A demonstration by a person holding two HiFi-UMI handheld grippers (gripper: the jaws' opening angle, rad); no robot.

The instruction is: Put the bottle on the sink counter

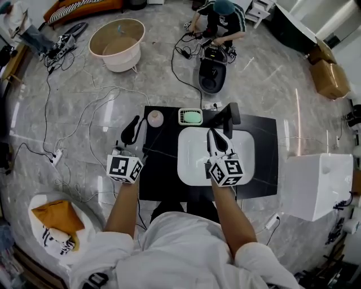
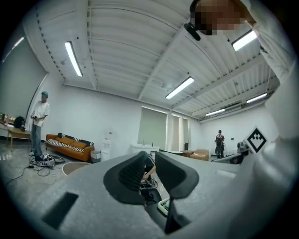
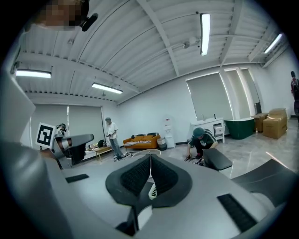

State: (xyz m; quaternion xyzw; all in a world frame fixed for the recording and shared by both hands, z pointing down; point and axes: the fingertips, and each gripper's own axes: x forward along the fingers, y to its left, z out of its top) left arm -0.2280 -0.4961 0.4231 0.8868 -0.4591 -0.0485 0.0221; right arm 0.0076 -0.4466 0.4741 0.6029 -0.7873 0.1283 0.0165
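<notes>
A small pale bottle (image 1: 154,118) with a round top stands on the back left of the black sink counter (image 1: 163,169), seen from above. My left gripper (image 1: 134,122) hovers just left of it and apart from it. Its jaws (image 2: 150,161) stand a narrow gap apart with nothing between them. My right gripper (image 1: 212,134) is over the white basin (image 1: 192,163), and its pads (image 3: 150,161) are closed together on nothing. Neither gripper view shows the bottle.
A green soap dish (image 1: 190,116) and a black faucet (image 1: 228,115) sit at the counter's back edge. A white box (image 1: 318,183) stands to the right. Cables, a round tub (image 1: 117,44) and a crouching person (image 1: 220,17) are on the floor beyond.
</notes>
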